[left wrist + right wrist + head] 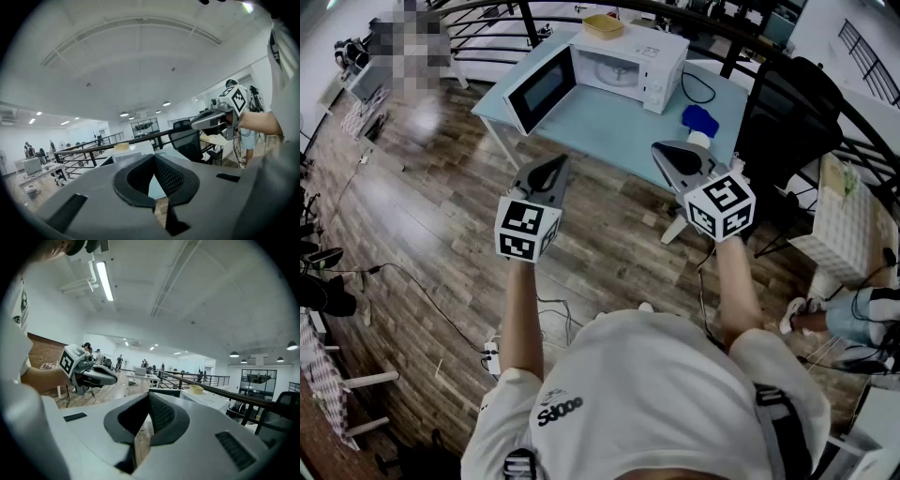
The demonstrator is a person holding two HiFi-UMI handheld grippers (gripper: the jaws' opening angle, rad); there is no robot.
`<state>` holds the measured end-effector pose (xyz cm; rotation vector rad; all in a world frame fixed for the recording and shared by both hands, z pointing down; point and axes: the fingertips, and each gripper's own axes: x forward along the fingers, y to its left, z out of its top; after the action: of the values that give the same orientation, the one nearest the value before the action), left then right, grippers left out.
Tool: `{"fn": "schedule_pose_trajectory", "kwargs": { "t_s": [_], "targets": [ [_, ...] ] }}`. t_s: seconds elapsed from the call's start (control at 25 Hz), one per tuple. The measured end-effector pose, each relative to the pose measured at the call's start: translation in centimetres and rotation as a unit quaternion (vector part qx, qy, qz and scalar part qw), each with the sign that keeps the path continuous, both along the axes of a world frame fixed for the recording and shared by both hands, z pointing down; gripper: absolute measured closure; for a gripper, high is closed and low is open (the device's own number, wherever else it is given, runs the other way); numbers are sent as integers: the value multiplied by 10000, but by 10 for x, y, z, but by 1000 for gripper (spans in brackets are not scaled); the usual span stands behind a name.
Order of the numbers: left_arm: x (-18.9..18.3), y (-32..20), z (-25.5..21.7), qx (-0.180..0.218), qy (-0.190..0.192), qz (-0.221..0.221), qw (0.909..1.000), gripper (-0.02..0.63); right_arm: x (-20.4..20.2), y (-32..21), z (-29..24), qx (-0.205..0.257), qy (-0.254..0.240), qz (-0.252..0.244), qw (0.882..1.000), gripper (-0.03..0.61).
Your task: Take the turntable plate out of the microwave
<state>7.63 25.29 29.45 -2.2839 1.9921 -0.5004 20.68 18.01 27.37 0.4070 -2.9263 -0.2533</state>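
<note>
Visitor: Table first. What stands on it?

Operator: It's a light-blue table (609, 127), well ahead of both grippers. A white microwave (652, 58) sits on it, with its door (540, 89) swung wide to the left. A black chair (787, 108) stands just beside the table's right end.

Visitor: And the turntable plate?

Operator: The microwave's cavity is open and pale inside, but it's too small in the head view. I can't pick the plate out.

Visitor: The grippers?

Operator: The left gripper (553, 164) and the right gripper (666, 150) are side by side over the wood floor, short of the table and pointing toward it. Each has its jaws pressed together with nothing between them.

Visitor: Smaller things?

Operator: A yellow bowl (603, 25) sits on top of the microwave. A blue object (701, 119) lies on the table near its right side, and a black cable (701, 89) loops there too.

Visitor: Any writing?

Operator: The cubes carry black-and-white square markers and no words. The white shirt (675, 394) has dark lettering on one shoulder, too warped to read.
</note>
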Motion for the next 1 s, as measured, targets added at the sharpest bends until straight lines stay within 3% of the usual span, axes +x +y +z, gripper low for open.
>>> {"fn": "schedule_pose_trajectory", "kwargs": {
  "t_s": [0.4,0.68,1.0],
  "targets": [
    [-22,13,10,-152,36,147,9998,595,-30,18,13,317,328,103,9989,572],
    [-43,23,20,-193,64,248,9995,596,-42,23,17,-147,47,286,9995,572],
    [-79,-6,39,-381,159,90,9991,595,-64,-28,20,-547,-234,478,9971,572]
  ]
}}
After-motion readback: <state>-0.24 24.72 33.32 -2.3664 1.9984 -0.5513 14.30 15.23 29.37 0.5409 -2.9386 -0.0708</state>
